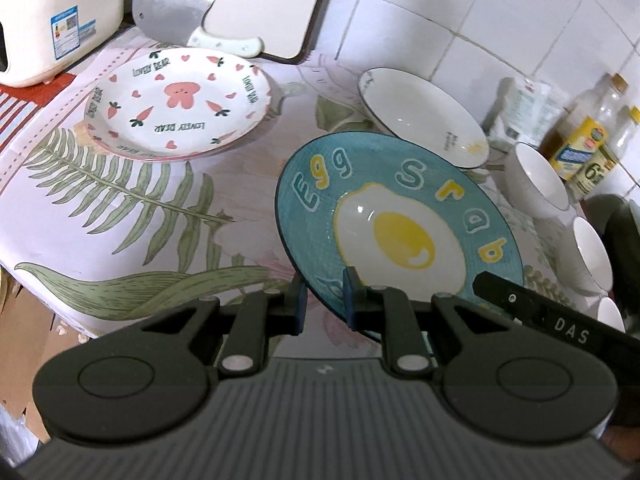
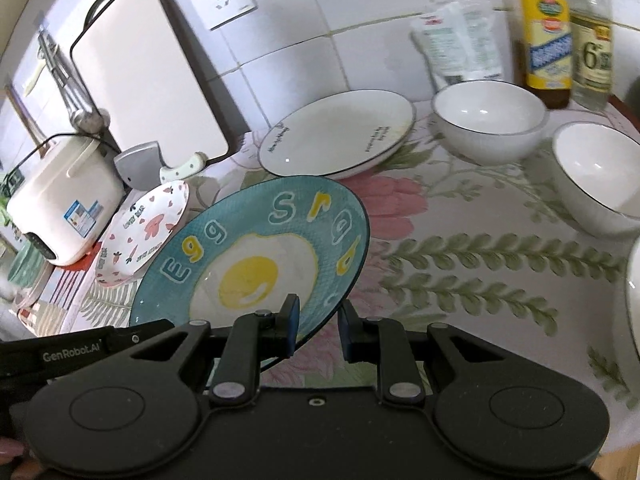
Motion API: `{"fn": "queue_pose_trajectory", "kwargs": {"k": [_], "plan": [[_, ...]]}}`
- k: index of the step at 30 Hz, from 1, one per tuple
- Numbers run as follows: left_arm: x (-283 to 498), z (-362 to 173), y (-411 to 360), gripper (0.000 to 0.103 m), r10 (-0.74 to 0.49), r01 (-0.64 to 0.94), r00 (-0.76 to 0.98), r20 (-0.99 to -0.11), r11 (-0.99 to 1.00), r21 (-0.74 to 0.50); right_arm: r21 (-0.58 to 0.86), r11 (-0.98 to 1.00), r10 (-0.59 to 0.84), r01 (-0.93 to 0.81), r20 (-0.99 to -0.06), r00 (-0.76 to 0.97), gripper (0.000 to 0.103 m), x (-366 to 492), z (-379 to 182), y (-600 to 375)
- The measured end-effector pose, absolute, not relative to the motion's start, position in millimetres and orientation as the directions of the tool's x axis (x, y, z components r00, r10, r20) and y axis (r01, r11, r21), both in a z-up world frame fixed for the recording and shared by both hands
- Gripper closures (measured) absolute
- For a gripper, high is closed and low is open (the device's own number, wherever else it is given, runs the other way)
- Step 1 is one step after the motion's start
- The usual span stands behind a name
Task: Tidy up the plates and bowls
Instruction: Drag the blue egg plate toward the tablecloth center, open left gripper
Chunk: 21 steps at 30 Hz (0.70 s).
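Observation:
A blue plate with a fried-egg picture (image 1: 400, 232) is lifted and tilted above the table. My left gripper (image 1: 325, 298) has its jaws on either side of the plate's near rim and grips it. My right gripper (image 2: 318, 320) has its jaws around the opposite rim of the same blue plate (image 2: 256, 256), with a small gap on one side. A white plate with pink rabbit and carrots (image 1: 176, 104) lies at the far left. A white plate with a dark rim (image 1: 424, 116) lies behind. White bowls (image 2: 488, 120) (image 2: 596, 176) stand to the right.
A cream rice cooker (image 1: 52, 20), a cleaver (image 1: 172, 12) and a white cutting board (image 2: 148, 76) stand along the tiled back wall. Oil and vinegar bottles (image 2: 548, 36) and a white packet (image 2: 460, 44) stand at the back right. The flowered tablecloth (image 1: 140, 216) ends at a near-left edge.

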State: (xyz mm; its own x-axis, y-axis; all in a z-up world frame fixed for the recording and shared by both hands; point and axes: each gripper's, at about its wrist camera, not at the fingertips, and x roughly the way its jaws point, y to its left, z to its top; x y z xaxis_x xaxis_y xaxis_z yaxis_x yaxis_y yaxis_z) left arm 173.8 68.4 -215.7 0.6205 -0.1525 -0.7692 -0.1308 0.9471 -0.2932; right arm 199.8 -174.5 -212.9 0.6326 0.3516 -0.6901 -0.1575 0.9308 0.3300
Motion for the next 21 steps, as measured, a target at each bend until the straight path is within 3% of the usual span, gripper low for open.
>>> {"fn": "queue_pose_trajectory", "kwargs": {"k": [21], "plan": [[183.9, -240.9, 71.9, 0.087, -0.199, -0.193, 0.547, -0.813, 0.915, -0.354, 0.253, 0.946, 0.325, -0.203, -0.737, 0.593, 0.081, 217.1, -231.4, -171.2]]}}
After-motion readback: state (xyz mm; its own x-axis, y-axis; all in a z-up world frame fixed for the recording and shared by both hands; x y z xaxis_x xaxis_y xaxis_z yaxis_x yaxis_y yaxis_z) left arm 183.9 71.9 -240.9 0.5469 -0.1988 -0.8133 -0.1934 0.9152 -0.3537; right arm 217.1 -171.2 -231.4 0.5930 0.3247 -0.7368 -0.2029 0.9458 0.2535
